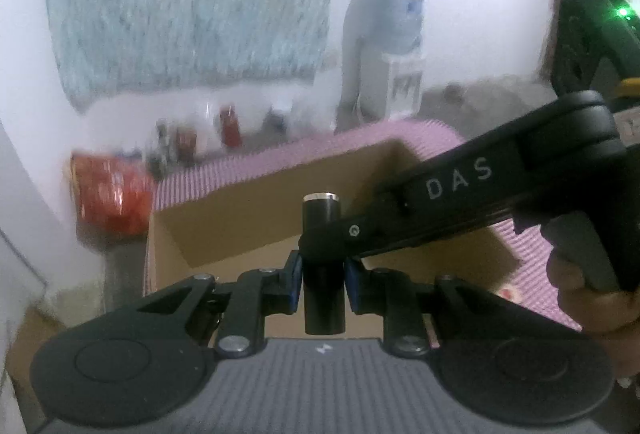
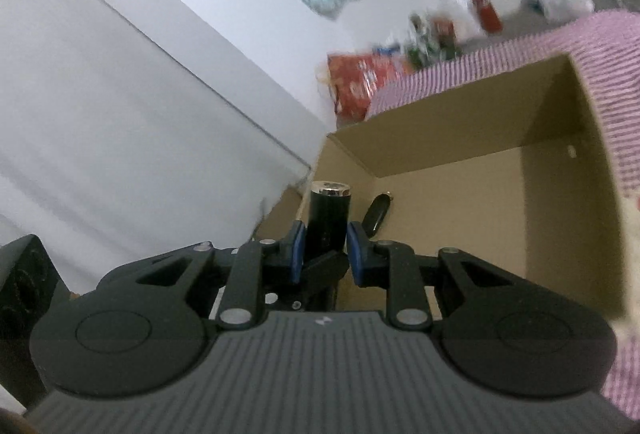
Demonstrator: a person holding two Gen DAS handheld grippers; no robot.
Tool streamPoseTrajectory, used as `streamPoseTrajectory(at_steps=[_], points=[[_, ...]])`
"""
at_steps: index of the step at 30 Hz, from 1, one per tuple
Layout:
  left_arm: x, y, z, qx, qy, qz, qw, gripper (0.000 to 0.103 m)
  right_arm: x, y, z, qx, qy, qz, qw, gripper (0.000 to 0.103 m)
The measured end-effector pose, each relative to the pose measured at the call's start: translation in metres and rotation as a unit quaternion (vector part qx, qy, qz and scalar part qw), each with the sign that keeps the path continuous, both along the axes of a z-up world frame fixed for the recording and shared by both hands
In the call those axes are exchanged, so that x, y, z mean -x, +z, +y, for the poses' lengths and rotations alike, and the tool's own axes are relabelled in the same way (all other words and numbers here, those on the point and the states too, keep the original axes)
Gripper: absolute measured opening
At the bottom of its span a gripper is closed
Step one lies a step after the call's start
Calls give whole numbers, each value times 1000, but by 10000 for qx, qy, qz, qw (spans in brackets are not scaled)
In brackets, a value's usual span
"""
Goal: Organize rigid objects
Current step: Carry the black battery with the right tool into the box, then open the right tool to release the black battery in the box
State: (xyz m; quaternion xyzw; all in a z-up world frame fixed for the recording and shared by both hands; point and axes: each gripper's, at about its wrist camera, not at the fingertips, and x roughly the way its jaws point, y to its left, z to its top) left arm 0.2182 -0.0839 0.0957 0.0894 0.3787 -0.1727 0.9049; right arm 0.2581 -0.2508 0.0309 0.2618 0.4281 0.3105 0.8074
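Observation:
A black cylinder with a silver cap (image 1: 323,266) stands upright between the blue pads of my left gripper (image 1: 323,284), over an open cardboard box (image 1: 224,218). My right gripper reaches in from the right in the left wrist view and its fingertips (image 1: 324,242) clamp the cylinder higher up. In the right wrist view the same cylinder (image 2: 329,218) sits between the blue pads of my right gripper (image 2: 326,254), with my left gripper's finger (image 2: 320,268) across it below. A small black object (image 2: 378,211) lies on the floor of the box (image 2: 460,218).
The box sits on a pink and white striped cloth (image 1: 400,133). A red bag (image 1: 108,189) and several bottles and cans (image 1: 188,141) stand beyond it by the white wall. A teal cloth (image 1: 192,1) hangs above. A hand (image 1: 592,298) holds the right gripper's handle.

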Motion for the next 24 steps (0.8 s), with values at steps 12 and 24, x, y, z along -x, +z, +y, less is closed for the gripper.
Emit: streamPoseTrajectory(at_steps=[12, 24], points=[[-123, -76, 21, -600, 478, 1612, 9839, 23, -130, -85, 62, 352, 251, 1540, 9871, 22], [-154, -102, 25, -963, 801, 1951, 9728, 25, -166, -124, 96, 567, 317, 1957, 9785, 23]])
